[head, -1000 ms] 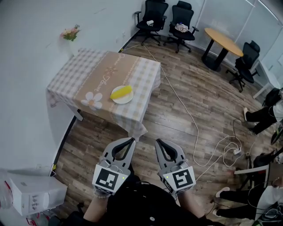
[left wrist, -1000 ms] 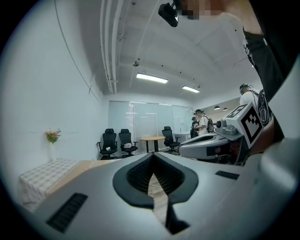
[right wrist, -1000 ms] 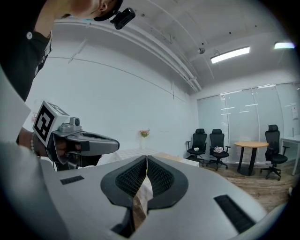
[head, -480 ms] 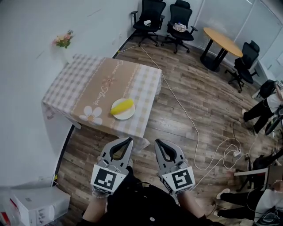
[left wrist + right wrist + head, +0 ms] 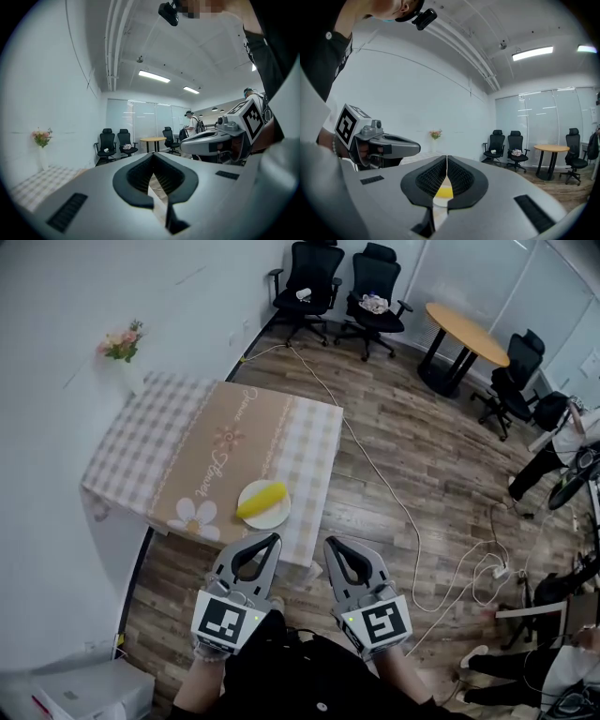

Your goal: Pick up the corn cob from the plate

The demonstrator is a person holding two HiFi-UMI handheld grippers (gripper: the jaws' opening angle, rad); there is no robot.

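Observation:
A yellow corn cob point(image 5: 261, 500) lies on a white plate point(image 5: 274, 517) near the front edge of a table with a checked cloth point(image 5: 187, 451). My left gripper point(image 5: 273, 539) and right gripper point(image 5: 331, 544) are held side by side just short of that table edge, apart from the plate. Both are shut with nothing between the jaws. In the right gripper view the corn cob point(image 5: 442, 191) shows as a yellow patch through the gap behind the shut jaws of the right gripper point(image 5: 446, 160). The left gripper point(image 5: 153, 158) points level into the room.
A vase of flowers point(image 5: 122, 341) stands at the table's far corner by the wall. Black office chairs point(image 5: 339, 282), a round wooden table point(image 5: 466, 332) and a white cable point(image 5: 403, 512) across the wooden floor lie beyond. A white box point(image 5: 94, 695) sits at the lower left.
Both grippers have come forward toward the table together, still shut; the table and plate now lie much closer to them in the head view.

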